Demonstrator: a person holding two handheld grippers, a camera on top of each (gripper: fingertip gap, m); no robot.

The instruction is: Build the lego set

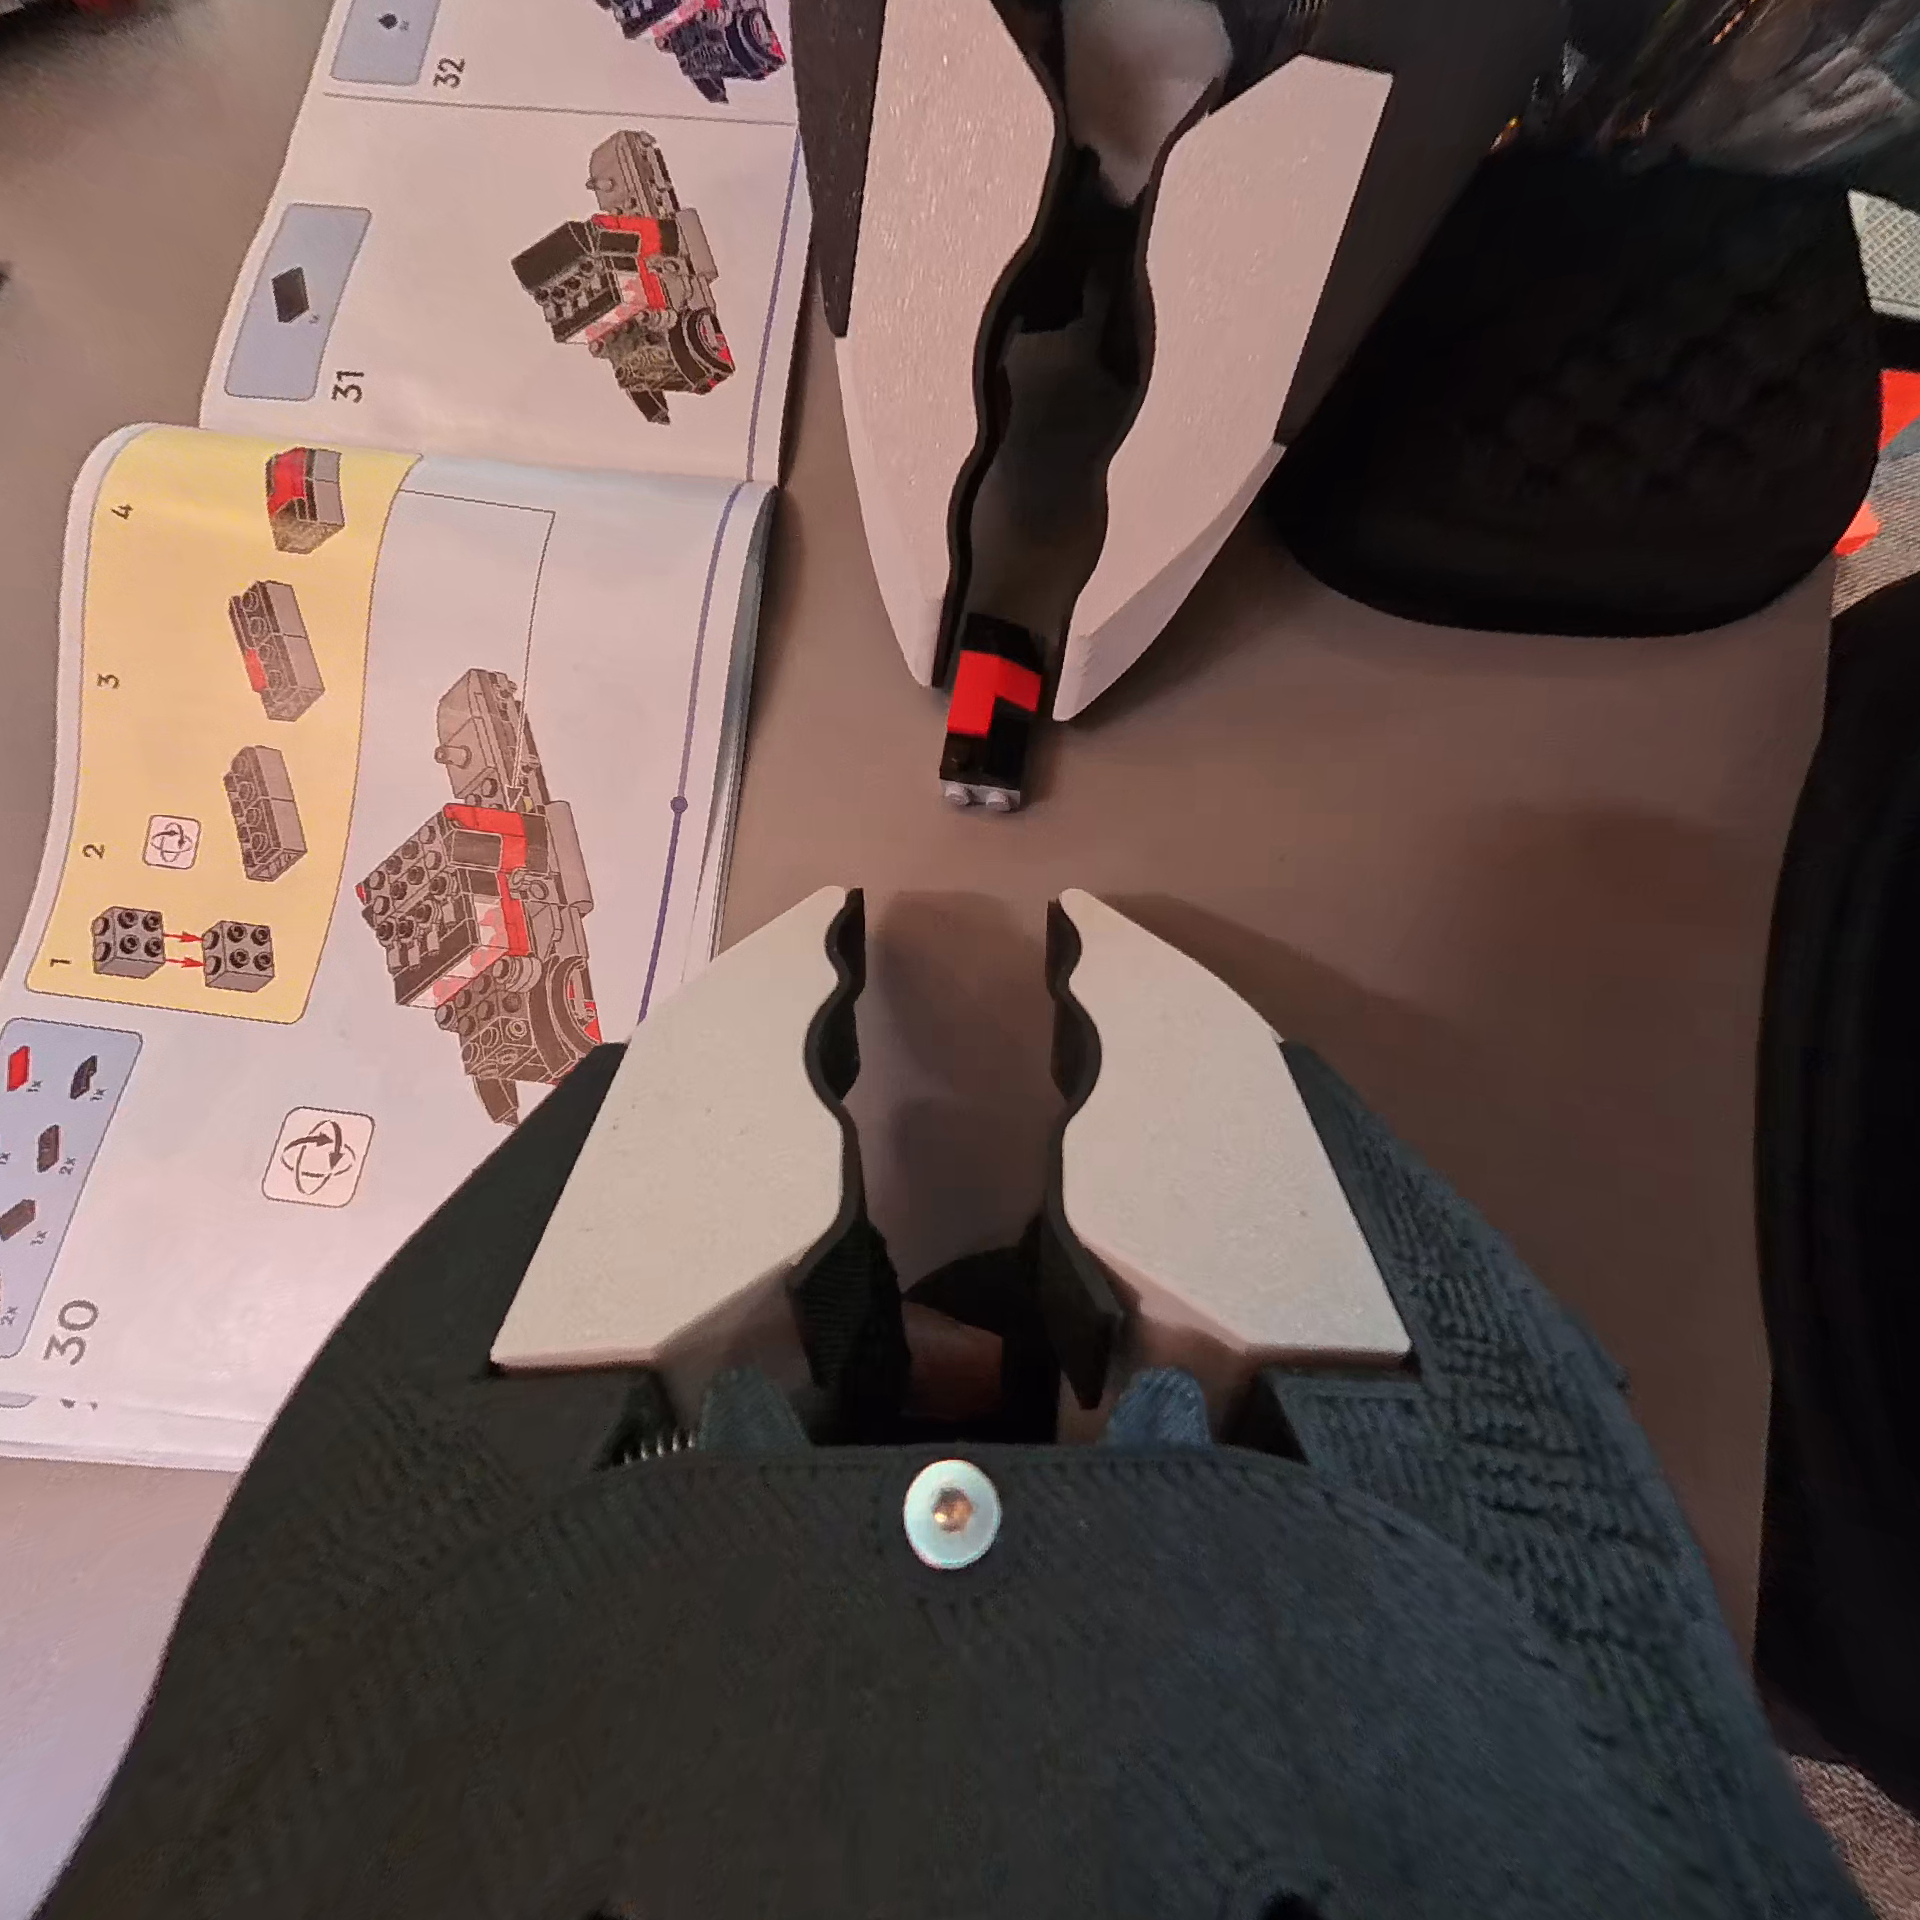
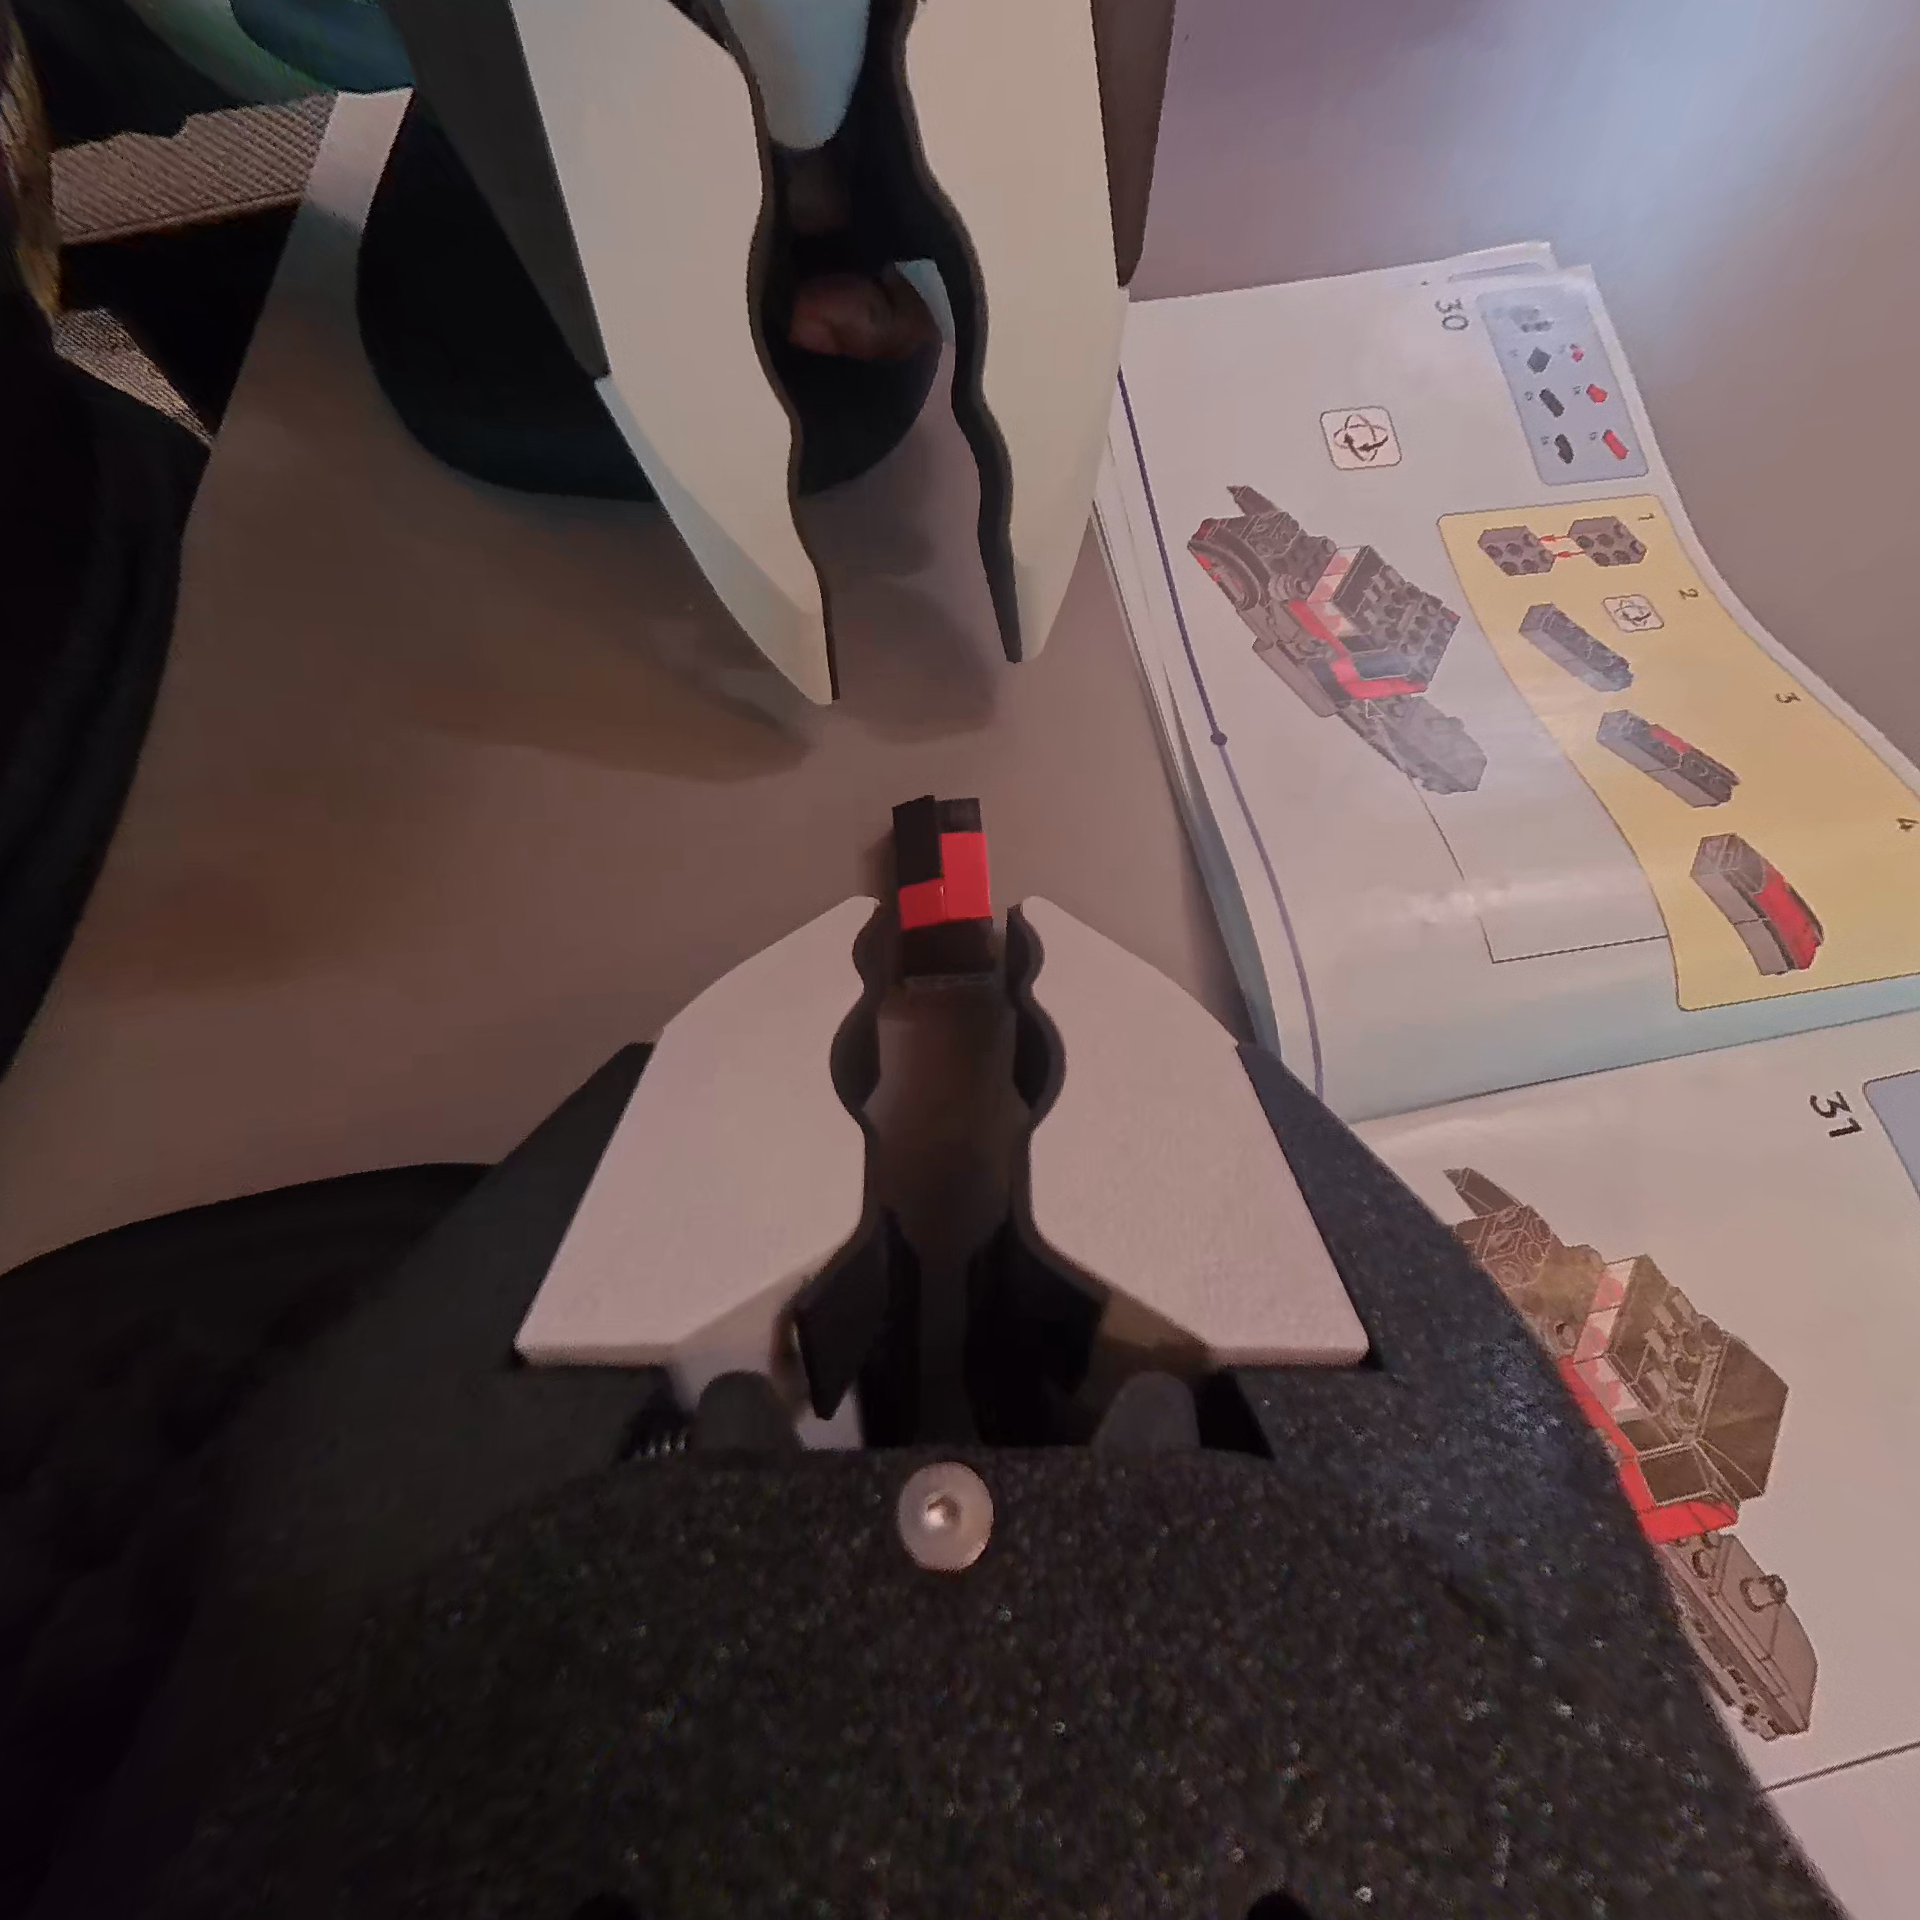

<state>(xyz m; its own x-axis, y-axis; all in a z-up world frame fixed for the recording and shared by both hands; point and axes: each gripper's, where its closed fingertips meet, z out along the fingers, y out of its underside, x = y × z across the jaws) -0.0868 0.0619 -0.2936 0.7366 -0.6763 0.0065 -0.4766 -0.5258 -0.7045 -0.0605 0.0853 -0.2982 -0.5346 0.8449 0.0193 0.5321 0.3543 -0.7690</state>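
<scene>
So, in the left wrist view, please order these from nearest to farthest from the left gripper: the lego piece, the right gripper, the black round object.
1. Lego piece, straight ahead of the left gripper.
2. Right gripper, just behind, holding it.
3. Black round object, far right.

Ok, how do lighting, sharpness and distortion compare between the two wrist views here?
Left wrist view: warm, even light, the small black-and-red brick assembly sharp, the open instruction booklet bowed by wide-angle distortion. Right wrist view: dimmer and cooler, grainy in the dark areas, the assembly slightly soft, soft shadows on the grey tabletop.

Pale grey wavy-edged fingers point(image 1: 717, 1122), black textured body point(image 1: 935, 1714), silver screw point(image 1: 952, 1512)
</scene>
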